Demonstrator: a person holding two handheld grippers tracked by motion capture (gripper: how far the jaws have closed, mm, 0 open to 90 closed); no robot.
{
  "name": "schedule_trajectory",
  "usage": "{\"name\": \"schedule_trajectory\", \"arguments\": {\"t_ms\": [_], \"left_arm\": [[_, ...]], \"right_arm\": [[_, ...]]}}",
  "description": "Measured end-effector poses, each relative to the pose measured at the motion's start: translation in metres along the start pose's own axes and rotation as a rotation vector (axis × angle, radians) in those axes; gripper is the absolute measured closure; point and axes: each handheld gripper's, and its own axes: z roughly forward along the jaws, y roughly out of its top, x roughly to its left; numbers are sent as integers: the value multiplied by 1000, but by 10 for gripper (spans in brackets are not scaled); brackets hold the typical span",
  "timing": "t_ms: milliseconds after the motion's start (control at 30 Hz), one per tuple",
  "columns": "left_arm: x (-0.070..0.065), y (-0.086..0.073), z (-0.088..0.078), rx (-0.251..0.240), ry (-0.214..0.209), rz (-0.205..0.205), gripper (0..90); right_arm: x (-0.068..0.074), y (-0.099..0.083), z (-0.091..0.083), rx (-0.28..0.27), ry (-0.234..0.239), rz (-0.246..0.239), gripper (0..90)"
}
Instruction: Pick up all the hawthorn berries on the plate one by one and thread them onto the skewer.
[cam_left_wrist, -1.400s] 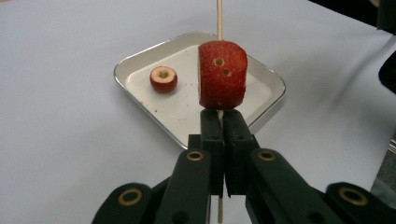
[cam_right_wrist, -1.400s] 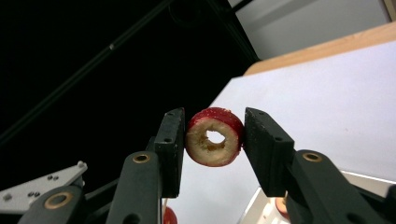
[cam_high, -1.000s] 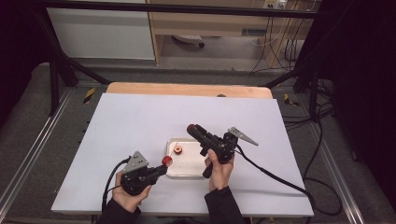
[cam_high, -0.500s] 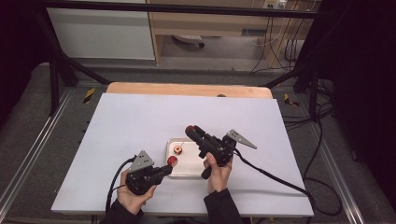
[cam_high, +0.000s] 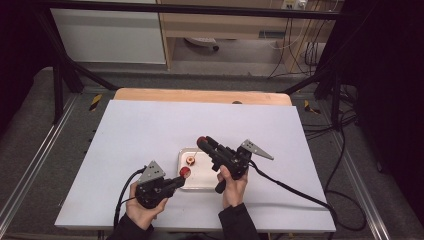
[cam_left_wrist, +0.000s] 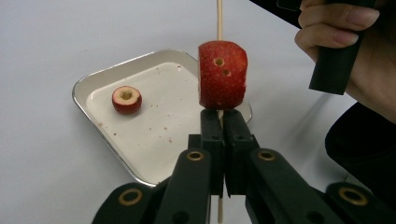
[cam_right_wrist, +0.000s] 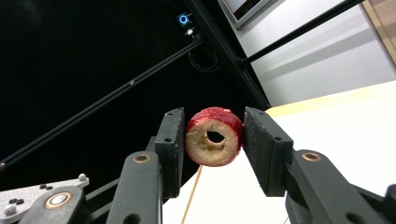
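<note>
From above, left gripper (cam_high: 181, 176) and right gripper (cam_high: 205, 144) hover at a metal tray (cam_high: 200, 179). Left gripper view: jaws pinched shut on a wooden skewer (cam_left_wrist: 218, 21) carrying a red fruit chunk (cam_left_wrist: 222, 74), another piece (cam_left_wrist: 126, 99) in the tray. Right gripper view: jaws partway open, squeezing a cored fruit ring (cam_right_wrist: 214, 136)

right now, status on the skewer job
Left gripper shut on skewer, one fruit piece threaded. Right gripper holds cored piece. Third piece in tray.
</note>
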Motion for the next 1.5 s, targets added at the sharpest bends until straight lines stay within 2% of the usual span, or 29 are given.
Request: {"name": "schedule_trajectory", "arguments": {"t_ms": [167, 467, 567, 800, 933, 1000, 1033, 1167, 1267, 1300, 1367, 1433, 1500], "left_arm": [[-1, -1, 1, 1, 1, 1, 882], [0, 0, 1, -5, 14, -24, 883], [0, 0, 2, 2, 25, -23, 884], [2, -1, 3, 7, 30, -23, 884], [3, -2, 4, 8, 34, -21, 885], [4, -1, 3, -3, 42, -20, 884], [5, 0, 4, 8, 49, -25, 884], [7, -4, 7, 23, 47, -21, 884], [9, -4, 7, 9, 46, -9, 884], [10, -4, 6, 8, 43, -5, 884], [12, -5, 4, 4, 42, -1, 884], [14, -6, 3, 6, 45, 1, 884], [16, -7, 3, 7, 50, 0, 884]], "right_arm": [[0, -3, 0, 10, 2, 2, 602], [0, -13, 2, 48, 6, 23, 603], [1, -19, 4, 82, 8, 27, 604], [4, -25, 5, 114, 4, 31, 607], [6, -28, 6, 144, -1, 33, 609], [7, -32, 7, 177, 7, 40, 609], [8, -35, 9, 205, 16, 43, 609], [10, -43, 10, 210, -6, 30, 608], [10, -42, 10, 216, -17, 28, 603], [10, -41, 10, 218, -15, 24, 594], [9, -38, 9, 224, -32, 3, 460], [9, -32, 8, 261, -39, -23, 438], [8, -26, 5, 289, -54, -69, 364]]}}
